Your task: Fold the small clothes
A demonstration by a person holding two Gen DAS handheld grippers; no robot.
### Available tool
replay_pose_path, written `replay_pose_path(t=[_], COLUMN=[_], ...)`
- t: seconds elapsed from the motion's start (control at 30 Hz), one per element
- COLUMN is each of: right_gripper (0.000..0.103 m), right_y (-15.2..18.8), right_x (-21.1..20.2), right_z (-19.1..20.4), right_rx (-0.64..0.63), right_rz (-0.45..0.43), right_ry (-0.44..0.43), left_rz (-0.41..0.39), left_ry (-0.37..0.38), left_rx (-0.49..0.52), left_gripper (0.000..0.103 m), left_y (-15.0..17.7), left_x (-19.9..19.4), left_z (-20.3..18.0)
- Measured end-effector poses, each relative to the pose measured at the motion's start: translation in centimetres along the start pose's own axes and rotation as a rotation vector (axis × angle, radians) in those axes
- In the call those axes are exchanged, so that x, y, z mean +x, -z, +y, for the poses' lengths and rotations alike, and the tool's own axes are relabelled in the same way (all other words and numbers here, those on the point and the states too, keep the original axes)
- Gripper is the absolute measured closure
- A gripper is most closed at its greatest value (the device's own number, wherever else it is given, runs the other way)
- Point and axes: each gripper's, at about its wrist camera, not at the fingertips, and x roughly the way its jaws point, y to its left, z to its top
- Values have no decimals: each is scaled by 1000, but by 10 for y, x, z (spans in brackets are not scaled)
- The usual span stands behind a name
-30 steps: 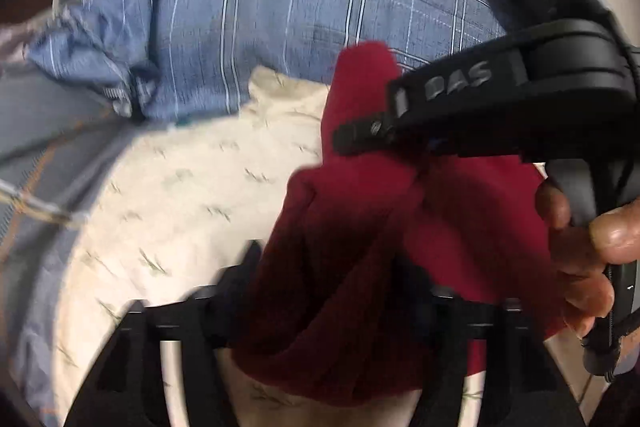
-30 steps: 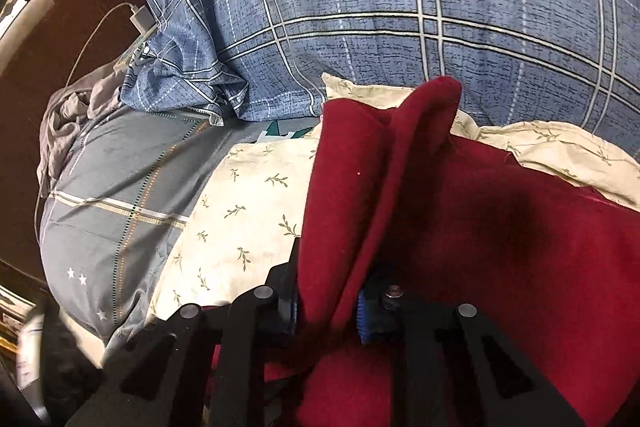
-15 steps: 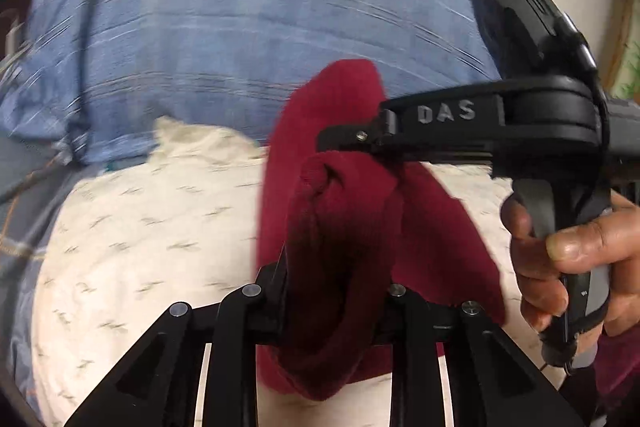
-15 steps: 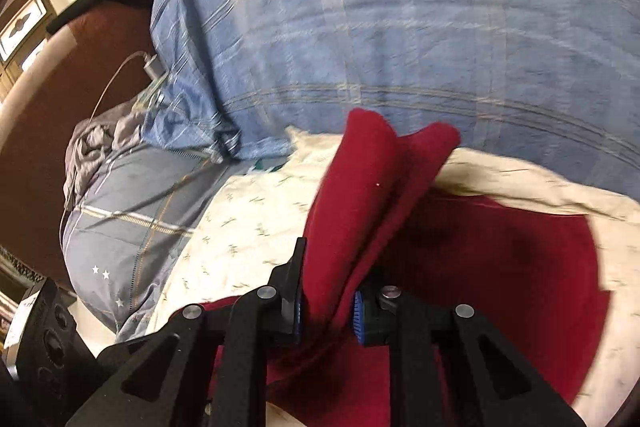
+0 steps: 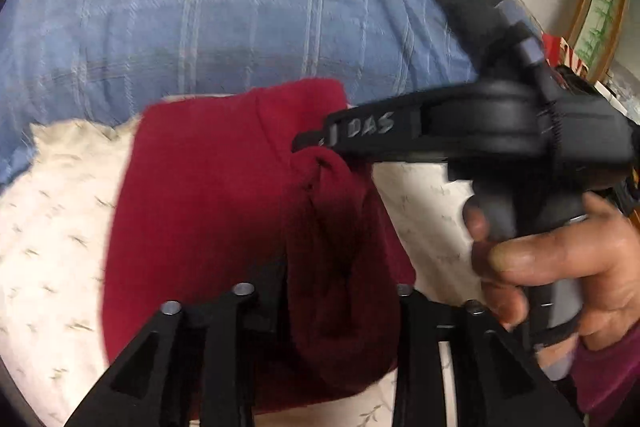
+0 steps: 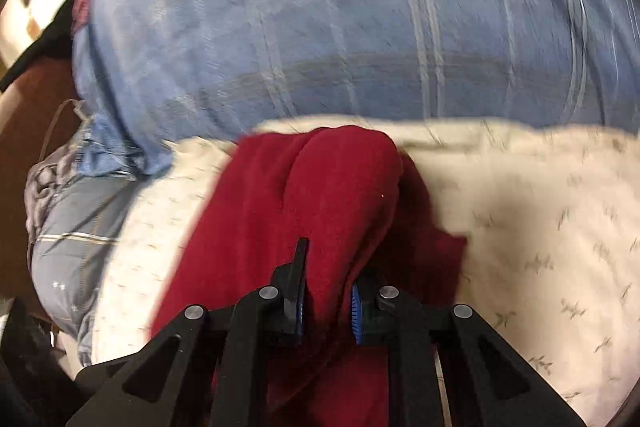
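one red cloth (image 5: 208, 211), two grippers (image 5: 340, 303) (image 6: 326, 303), two pillows (image 6: 520, 211) (image 6: 320, 27).

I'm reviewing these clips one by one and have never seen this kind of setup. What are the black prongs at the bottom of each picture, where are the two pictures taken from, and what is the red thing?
There is no robot here. A person holds a handheld two-finger gripper in each hand, and a fisheye camera on each looks along its fingers. The black prongs are those fingers.

The left wrist view shows the left gripper shut on a dark red cloth. It also shows the right gripper, held by the person's hand, pinching the same cloth.

The right wrist view shows the right gripper's own grip. Below lies a cream leaf-print pillow, with a blue checked pillow behind.
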Motion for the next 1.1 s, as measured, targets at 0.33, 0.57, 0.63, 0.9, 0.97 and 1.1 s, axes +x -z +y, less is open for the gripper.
replay_pose_path(t=[0.33, 0.57, 0.63, 0.9, 0.97, 1.1], right_gripper=[36, 29, 29, 30, 65, 88], right_y=[35, 50, 48, 24, 19, 7], right_x=[-33, -33, -30, 2, 7, -1], right_z=[-26, -25, -30, -17, -12, -2], right_rx=[172, 265, 306, 239, 196, 65], right_rz=[-49, -45, -49, -26, -24, -71], right_ry=[-181, -242, -260, -212, -167, -71], left_rz=[-57, -38, -27, -44, -21, 3], left_ry=[-23, 4, 35, 62, 104, 108], left_rx=[-9, 51, 85, 27, 14, 58], left_gripper=[34, 36, 36, 35, 35, 36], left_y=[15, 36, 44, 39, 36, 33], left_x=[-89, -97, -101, -101, -89, -65], left_z=[57, 41, 34, 41, 38, 21])
